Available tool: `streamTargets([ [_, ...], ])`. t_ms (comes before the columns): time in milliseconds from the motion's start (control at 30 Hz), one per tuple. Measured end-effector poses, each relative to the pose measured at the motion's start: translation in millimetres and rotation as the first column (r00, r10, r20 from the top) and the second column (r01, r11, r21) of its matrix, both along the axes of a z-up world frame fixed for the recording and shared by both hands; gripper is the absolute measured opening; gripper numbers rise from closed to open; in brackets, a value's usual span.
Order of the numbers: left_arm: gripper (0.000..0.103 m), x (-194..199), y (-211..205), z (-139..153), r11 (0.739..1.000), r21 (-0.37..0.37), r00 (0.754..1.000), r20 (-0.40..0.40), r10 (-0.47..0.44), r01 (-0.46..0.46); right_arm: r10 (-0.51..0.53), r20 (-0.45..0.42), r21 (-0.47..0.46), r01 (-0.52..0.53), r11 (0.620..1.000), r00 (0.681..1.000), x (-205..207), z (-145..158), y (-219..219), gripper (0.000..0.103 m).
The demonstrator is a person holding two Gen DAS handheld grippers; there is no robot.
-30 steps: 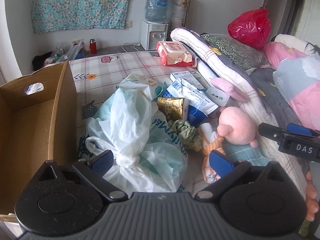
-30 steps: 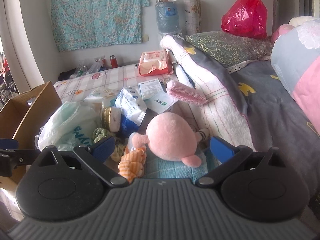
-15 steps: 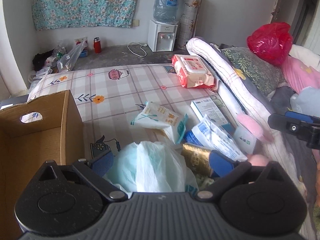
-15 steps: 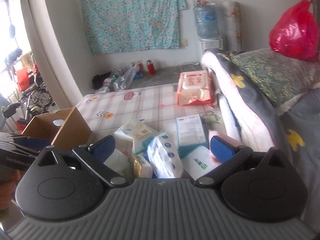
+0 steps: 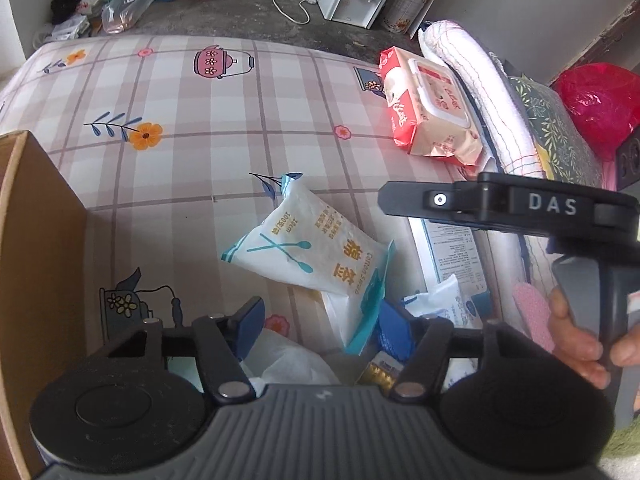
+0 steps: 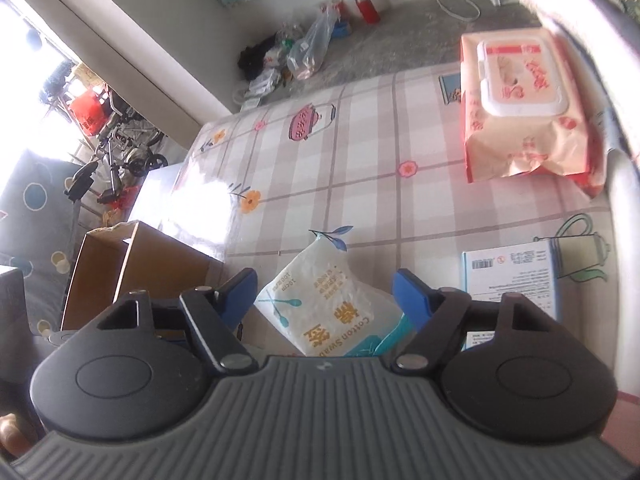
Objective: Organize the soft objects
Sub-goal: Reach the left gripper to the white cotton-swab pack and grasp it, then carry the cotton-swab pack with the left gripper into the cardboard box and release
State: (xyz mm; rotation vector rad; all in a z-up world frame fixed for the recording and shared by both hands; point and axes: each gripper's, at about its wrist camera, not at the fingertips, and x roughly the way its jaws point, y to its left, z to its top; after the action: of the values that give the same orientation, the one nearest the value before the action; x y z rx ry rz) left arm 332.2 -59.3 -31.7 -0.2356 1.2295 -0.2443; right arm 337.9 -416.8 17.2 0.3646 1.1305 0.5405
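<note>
A white cotton swab pack point(image 6: 328, 308) with teal print lies on the plaid sheet, also in the left wrist view point(image 5: 308, 248). My right gripper point(image 6: 325, 296) hangs over it, jaws closing, with the pack between the blue pads point(image 6: 412, 300) but not pressed. My left gripper point(image 5: 322, 330) is closing too, above a white plastic bag point(image 5: 280, 356) and the pack's teal edge, gripping nothing. A hand point(image 5: 576, 344) holds the right gripper's black handle at the right of the left view.
A red-and-cream wet wipes pack point(image 5: 432, 116) point(image 6: 520, 108) lies further back by a rolled white blanket point(image 5: 480, 80). An open cardboard box point(image 5: 36, 240) point(image 6: 120, 264) stands left. A blue-and-white carton point(image 6: 512, 280) lies right of the swab pack. Floor clutter sits beyond the bed's far edge.
Both grippers swung away from the pink plush and the bag pile toward the plaid sheet and tipped downward. The right one now straddles the cotton swab pack. Both pairs of jaws have narrowed.
</note>
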Motion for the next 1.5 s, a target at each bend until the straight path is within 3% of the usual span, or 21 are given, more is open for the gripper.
streamTargets([
  [67, 0.059, 10.9, -2.5, -9.6, 1.000, -0.004, 1.000, -0.031, 0.003, -0.003, 0.014, -0.057, 0.013, -0.014, 1.000, 0.998, 15.6, -23.3, 4.4, 0.068],
  [267, 0.050, 37.5, -10.3, -35.6, 1.000, 0.015, 0.994, -0.105, -0.008, 0.010, 0.040, -0.143, 0.045, -0.034, 0.998, 0.989, 45.6, -62.0, 19.8, 0.067],
  [367, 0.048, 43.9, -11.2, -42.5, 1.000, -0.002, 0.992, -0.126, 0.000, 0.000, 0.045, -0.193, 0.069, -0.032, 0.997, 0.980, 53.5, -77.9, 26.4, 0.067],
  [500, 0.037, 50.7, -10.5, -45.0, 1.000, 0.006, 0.992, -0.121, 0.017, -0.016, 0.062, -0.250, 0.101, -0.038, 0.994, 0.966, 55.7, -94.9, 34.7, 0.065],
  [700, 0.026, 51.5, -10.7, -39.4, 0.998, 0.061, 0.997, -0.073, 0.031, -0.026, 0.059, -0.293, 0.122, -0.024, 0.992, 0.954, 44.8, -107.4, 44.7, 0.046],
  [767, 0.024, 48.1, -13.6, -33.8, 0.996, 0.087, 0.999, -0.043, 0.015, -0.011, 0.050, -0.302, 0.137, -0.009, 0.991, 0.952, 40.0, -108.9, 45.2, 0.036],
  [867, 0.022, 41.3, -19.4, -25.9, 0.993, 0.120, 1.000, -0.003, -0.019, 0.019, 0.041, -0.298, 0.146, 0.003, 0.989, 0.954, 31.8, -101.5, 42.1, 0.030],
  [1100, 0.022, 12.8, -23.2, 9.3, 0.987, 0.150, 0.993, 0.100, -0.066, 0.050, 0.022, -0.253, 0.168, 0.021, 0.985, 0.967, 9.8, -64.8, 36.2, 0.029],
  [1333, 0.022, -31.1, -14.2, 60.5, 0.985, 0.170, 0.968, 0.237, -0.080, 0.040, 0.019, -0.158, 0.202, 0.013, 0.979, 0.987, -28.3, 3.3, 28.5, 0.028],
  [1500, 0.022, -68.0, 15.9, 100.0, 0.988, 0.152, 0.946, 0.321, -0.040, -0.010, 0.037, -0.095, 0.226, -0.014, 0.974, 0.995, -54.2, 59.0, 42.7, 0.028],
])
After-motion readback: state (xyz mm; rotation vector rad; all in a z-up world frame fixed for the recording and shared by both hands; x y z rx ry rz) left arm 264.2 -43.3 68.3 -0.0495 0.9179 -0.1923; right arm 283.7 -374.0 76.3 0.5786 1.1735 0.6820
